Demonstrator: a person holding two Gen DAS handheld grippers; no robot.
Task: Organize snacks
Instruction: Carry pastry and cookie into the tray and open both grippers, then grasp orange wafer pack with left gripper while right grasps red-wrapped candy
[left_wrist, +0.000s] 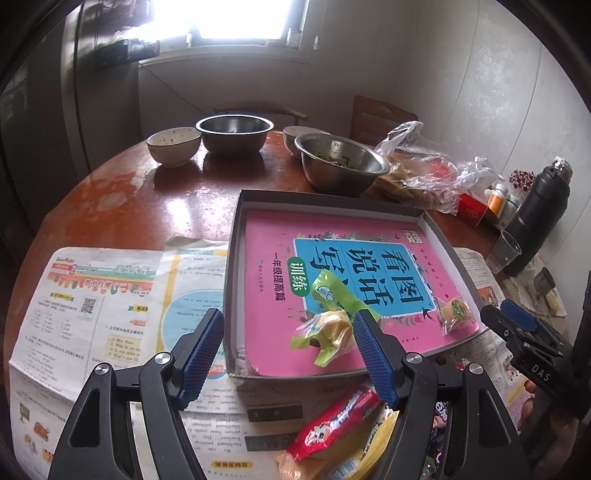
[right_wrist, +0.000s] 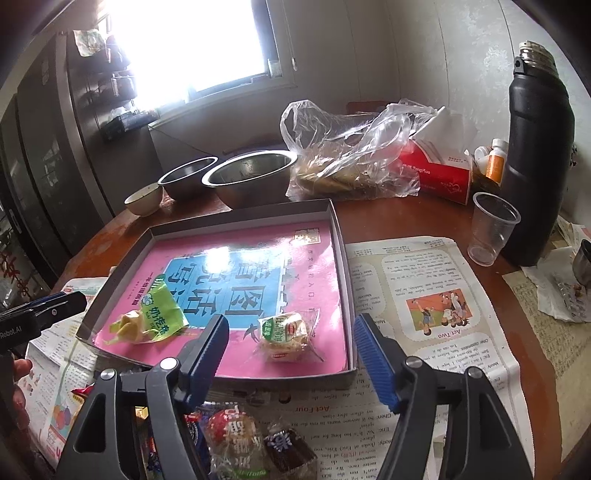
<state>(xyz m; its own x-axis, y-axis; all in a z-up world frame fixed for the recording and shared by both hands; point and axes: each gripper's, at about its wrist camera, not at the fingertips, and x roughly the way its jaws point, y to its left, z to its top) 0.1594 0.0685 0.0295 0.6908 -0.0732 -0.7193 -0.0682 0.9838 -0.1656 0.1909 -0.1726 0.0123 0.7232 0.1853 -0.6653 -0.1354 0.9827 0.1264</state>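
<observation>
Snacks still to be sorted lie in a loose heap on the newspaper (right_wrist: 424, 295) at the near edge of the worktop (left_wrist: 177, 206), below and just behind both of my tools, while the shallow grey box (right_wrist: 341, 258) with the pink book (right_wrist: 236, 273) as its floor sits straight ahead of them. My left tool (left_wrist: 291, 354) stands well open with nothing between its pads; the green-wrapped snack (left_wrist: 327, 336) lies in the box just beyond its tips. My right tool (right_wrist: 291, 354) is likewise open and empty, with the small biscuit packet (right_wrist: 284, 334) lying in the box ahead of it. For the next pick, I judge the long red packet (left_wrist: 336, 421) nearest my left tool, its long axis slanting up toward the right pad, and the round red-wrapped cake (right_wrist: 232, 432) and dark square sweet (right_wrist: 290, 450) nearest my right. My own tool arms cover much of the heap, the frame edge cuts it off, and several wrappers there I cannot make out.
</observation>
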